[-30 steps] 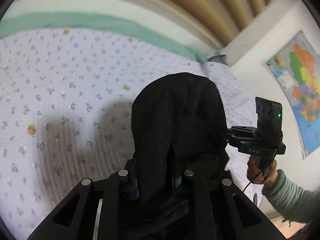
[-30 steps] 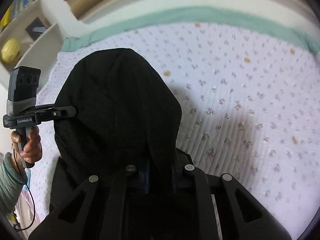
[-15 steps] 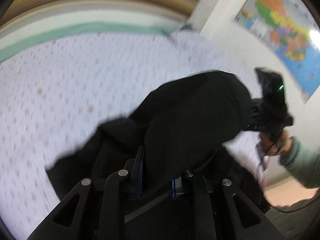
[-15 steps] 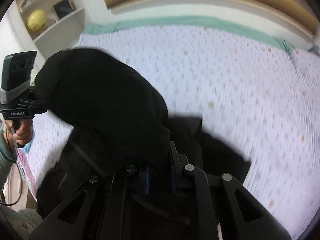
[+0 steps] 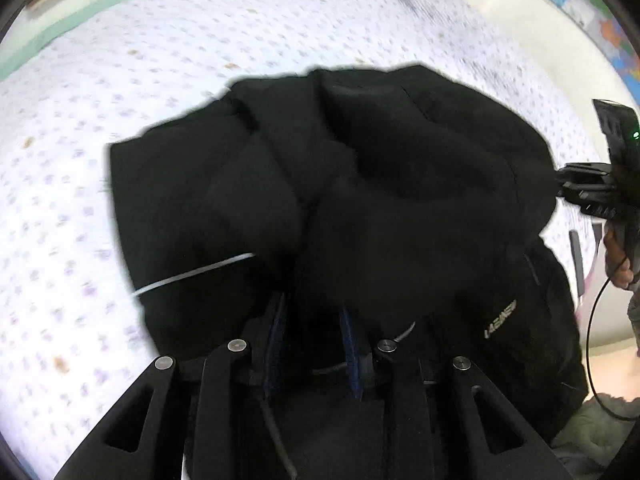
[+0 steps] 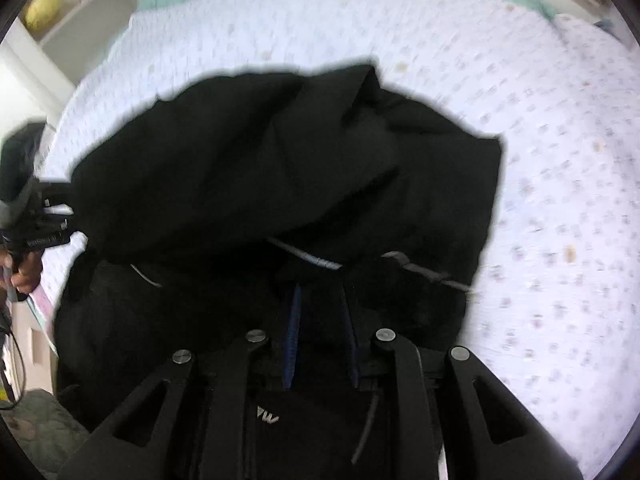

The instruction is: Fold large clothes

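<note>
Left gripper (image 5: 312, 320) is pinching black cloth between its blue-padded fingers (image 5: 276, 320), nearly closed on a fold of the jacket (image 5: 360, 184). Right gripper (image 6: 320, 320) is doing the same from its side, fingers (image 6: 294, 320) narrowed on the jacket (image 6: 280, 168). The cloth is bunching over both sets of fingers and blocking the view of the tips. From the left wrist view the right gripper (image 5: 588, 192) is showing at the far edge, biting the jacket's right corner, a hand (image 5: 618, 256) under it with a cable hanging. From the right wrist view the left gripper (image 6: 44, 220) is blurring at the left edge, at the jacket's other corner. The jacket is spreading out across the flowered bedspread (image 5: 100, 80), a pale stripe and a small logo showing. A shelf (image 6: 76, 12) with a yellow ball is standing beyond the bed, a map (image 5: 592, 12) on the wall. Compared with a second ago, the jacket is no longer hanging up in a tall hump; it is coming down lower and wider over the bedspread (image 6: 540, 140).
</note>
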Available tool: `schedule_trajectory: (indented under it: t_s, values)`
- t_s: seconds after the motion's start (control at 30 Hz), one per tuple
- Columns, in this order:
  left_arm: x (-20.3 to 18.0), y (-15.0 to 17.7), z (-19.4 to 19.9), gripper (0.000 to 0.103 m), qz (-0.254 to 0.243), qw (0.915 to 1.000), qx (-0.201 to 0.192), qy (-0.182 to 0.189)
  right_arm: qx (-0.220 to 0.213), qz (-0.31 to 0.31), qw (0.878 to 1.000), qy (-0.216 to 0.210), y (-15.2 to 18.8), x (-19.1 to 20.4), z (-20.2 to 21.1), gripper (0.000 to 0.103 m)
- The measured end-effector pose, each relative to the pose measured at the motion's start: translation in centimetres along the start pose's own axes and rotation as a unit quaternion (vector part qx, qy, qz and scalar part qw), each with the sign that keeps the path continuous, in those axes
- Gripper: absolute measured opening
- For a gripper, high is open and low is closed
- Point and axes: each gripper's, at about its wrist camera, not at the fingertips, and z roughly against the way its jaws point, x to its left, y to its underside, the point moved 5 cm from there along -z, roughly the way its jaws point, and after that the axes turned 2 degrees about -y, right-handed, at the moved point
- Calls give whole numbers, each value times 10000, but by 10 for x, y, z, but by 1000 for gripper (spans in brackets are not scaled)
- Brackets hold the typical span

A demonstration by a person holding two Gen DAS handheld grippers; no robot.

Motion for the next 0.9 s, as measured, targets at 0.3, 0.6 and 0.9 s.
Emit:
schedule_trajectory:
  t_s: [0.3, 0.6, 0.9]
  values:
    - [0, -84, 66, 36, 703, 9834, -1239, 1126, -1033, -108, 9932, -518, -86, 51, 48, 59]
    - [-20, -34, -76, 37, 907, 9887, 563, 1050, 368, -516, 9974, -344, -34, 53, -110, 49]
    - [-24, -26, -47, 36, 1028, 9899, 195, 956, 311, -792, 9955, -416, -22, 47, -121, 46]
